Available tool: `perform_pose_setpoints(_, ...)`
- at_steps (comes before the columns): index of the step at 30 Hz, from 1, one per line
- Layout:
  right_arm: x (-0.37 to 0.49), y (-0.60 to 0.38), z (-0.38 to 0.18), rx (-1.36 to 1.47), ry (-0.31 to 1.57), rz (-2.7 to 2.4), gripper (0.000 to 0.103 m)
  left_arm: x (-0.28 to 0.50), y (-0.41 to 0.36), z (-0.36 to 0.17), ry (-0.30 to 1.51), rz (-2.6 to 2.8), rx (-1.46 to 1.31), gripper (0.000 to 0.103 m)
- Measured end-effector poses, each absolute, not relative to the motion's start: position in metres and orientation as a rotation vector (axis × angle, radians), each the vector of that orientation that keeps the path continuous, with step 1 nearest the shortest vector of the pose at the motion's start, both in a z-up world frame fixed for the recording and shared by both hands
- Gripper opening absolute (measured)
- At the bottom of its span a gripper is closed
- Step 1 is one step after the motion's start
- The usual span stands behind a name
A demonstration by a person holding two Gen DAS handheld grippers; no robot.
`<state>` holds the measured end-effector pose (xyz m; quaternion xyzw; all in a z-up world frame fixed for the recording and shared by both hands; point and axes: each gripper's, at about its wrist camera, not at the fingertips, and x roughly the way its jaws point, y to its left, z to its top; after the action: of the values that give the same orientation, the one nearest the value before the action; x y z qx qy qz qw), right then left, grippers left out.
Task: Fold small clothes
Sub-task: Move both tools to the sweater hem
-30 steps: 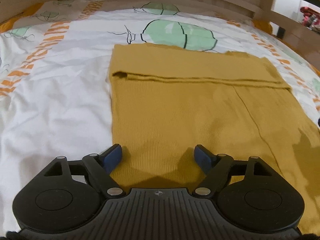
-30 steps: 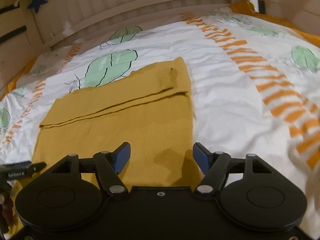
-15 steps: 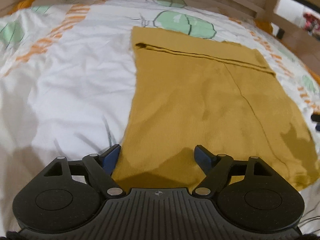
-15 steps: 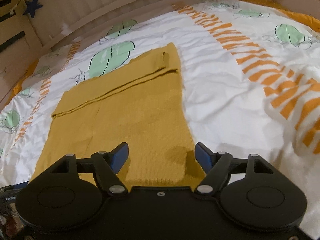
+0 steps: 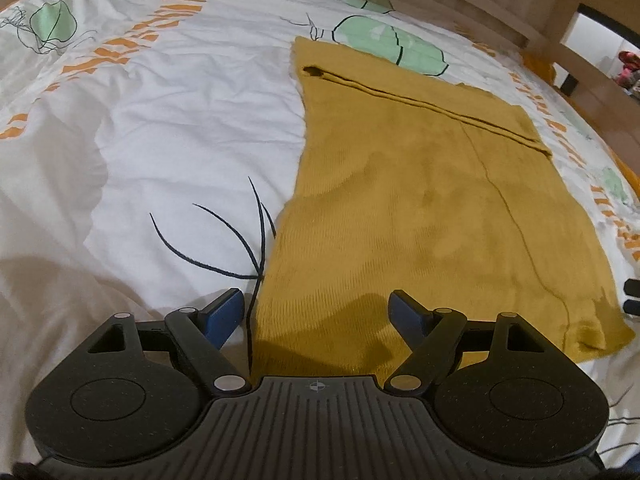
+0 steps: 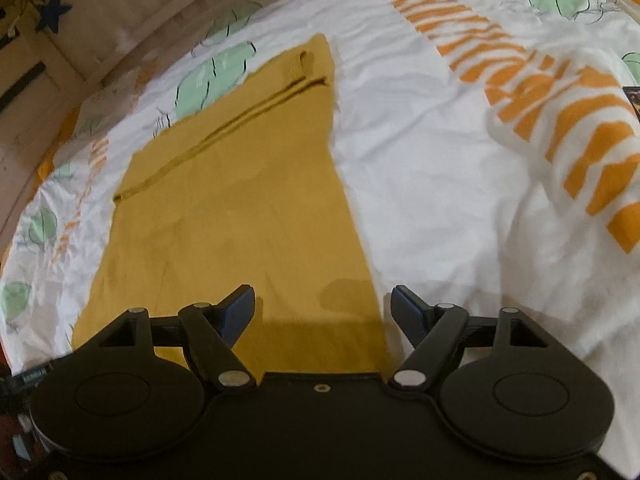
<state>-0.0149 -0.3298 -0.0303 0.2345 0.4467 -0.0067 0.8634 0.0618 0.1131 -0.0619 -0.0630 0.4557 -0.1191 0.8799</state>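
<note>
Bed sheet (image 5: 168, 120), white w/ leaf print: work surface. Mustard garment (image 5: 420, 200) lies flat on it, far end already folded over into a band; remaining folds not yet done, approx. early stage. Left gripper (image 5: 316, 312) & right gripper (image 6: 322, 308): jaws spread, straddling the near corners, holding nothing.

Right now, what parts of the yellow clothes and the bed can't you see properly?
- Yellow garment: its near hem, in both wrist views, lies behind the left gripper and right gripper.
- Whether the fingertips touch the cloth: can't tell.
- Garment type: unclear, folded flat.
- Black item at the left view's right edge: cut off.
- Bedsheet far right: blurred.
</note>
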Motion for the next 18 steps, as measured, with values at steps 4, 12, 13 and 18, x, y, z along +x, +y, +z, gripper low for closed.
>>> perform_pose_setpoints(4,-0.0175,-0.3280,-0.0363,0.452,0.989,0.003,0.078,0.0592,0.1150,-0.0629,0.955,-0.274,-0.125,0.078)
perform_pose_setpoints(12,-0.0167,-0.3252,-0.0408,0.434,1.024,0.046,0.086,0.0555,0.1170,-0.0633,0.972,-0.326,-0.143,0.078)
perform_pose_setpoints(13,-0.0167,-0.3244,-0.0412,0.429,1.028,0.051,0.087,0.0550,0.1170,-0.0633,0.974,-0.332,-0.144,0.078)
perform_pose_setpoints(18,-0.0164,-0.3249,-0.0418,0.441,1.033,0.073,0.089,0.0528,0.1147,-0.0629,0.982,-0.357,-0.144,0.078)
